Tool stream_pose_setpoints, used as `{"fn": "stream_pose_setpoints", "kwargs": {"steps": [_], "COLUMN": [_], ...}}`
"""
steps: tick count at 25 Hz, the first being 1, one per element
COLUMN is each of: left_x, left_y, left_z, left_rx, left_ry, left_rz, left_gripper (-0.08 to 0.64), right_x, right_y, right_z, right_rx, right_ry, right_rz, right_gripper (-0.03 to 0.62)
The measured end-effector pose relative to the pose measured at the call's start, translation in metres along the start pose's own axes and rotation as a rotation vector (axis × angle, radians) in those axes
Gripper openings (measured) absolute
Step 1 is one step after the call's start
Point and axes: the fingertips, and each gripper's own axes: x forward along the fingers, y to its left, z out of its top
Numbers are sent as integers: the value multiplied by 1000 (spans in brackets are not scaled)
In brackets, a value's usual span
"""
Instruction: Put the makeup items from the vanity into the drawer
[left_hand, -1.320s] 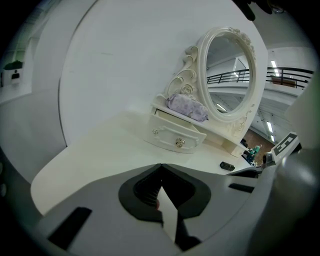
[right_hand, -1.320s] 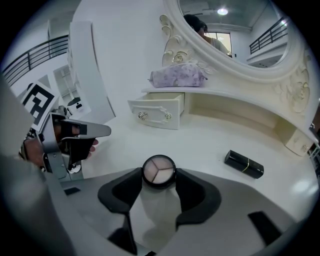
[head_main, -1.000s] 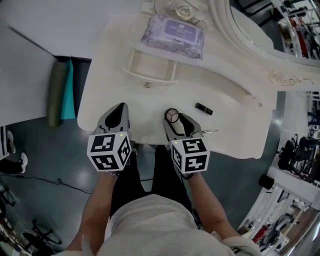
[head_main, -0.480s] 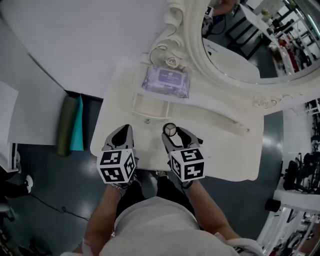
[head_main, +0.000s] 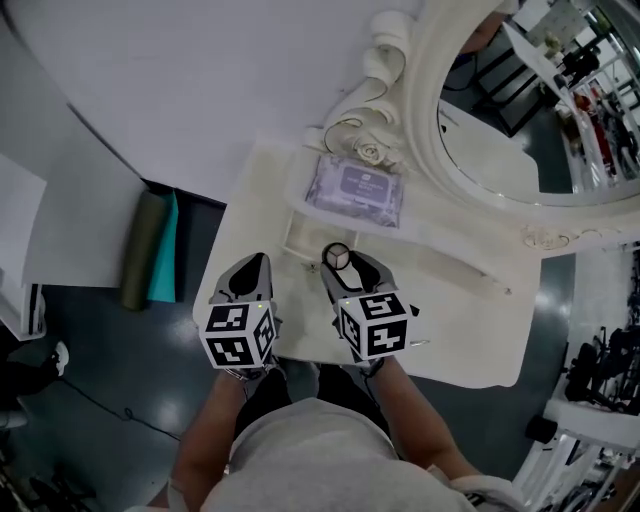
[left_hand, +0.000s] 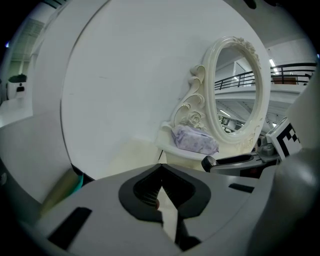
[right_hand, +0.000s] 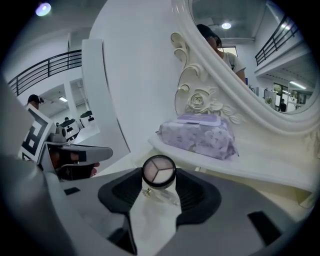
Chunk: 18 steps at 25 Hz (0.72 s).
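Observation:
A round compact with three pale shades (right_hand: 159, 171) sits between the tips of my right gripper (right_hand: 159, 176), which is shut on it. In the head view the compact (head_main: 338, 257) hangs at the front edge of the small open drawer (head_main: 297, 235) on the cream vanity (head_main: 250, 195). A clear knob (right_hand: 161, 195) shows just below the compact. My left gripper (head_main: 249, 266) hovers over the vanity's front left, beside the right one. Its jaws meet at the tip (left_hand: 161, 170) with nothing between them.
A purple pack of wipes (head_main: 356, 190) lies on the raised shelf behind the drawer, under the ornate oval mirror (head_main: 500, 110). A rolled green and teal mat (head_main: 150, 250) stands on the floor left of the vanity. A white wall runs behind.
Both grippers have moved forward toward the drawer, the right one carrying the compact. The black tube seen right of the compact a second ago is out of sight.

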Motion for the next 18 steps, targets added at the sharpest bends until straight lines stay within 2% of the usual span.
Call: {"fn": "stream_pose_setpoints", "kwargs": {"steps": [9, 18], "left_x": [18, 19], "left_y": [25, 37], "left_z": [5, -6], "left_rx": [-39, -74], "left_ry": [20, 29], "left_rz": [27, 41], "left_gripper": [5, 5], "right_x": [40, 53], "right_y": [7, 9], "right_z": [9, 3], "right_rx": [2, -44], "right_ry": [76, 130], "right_rz": [42, 42], "right_gripper": [222, 223]}}
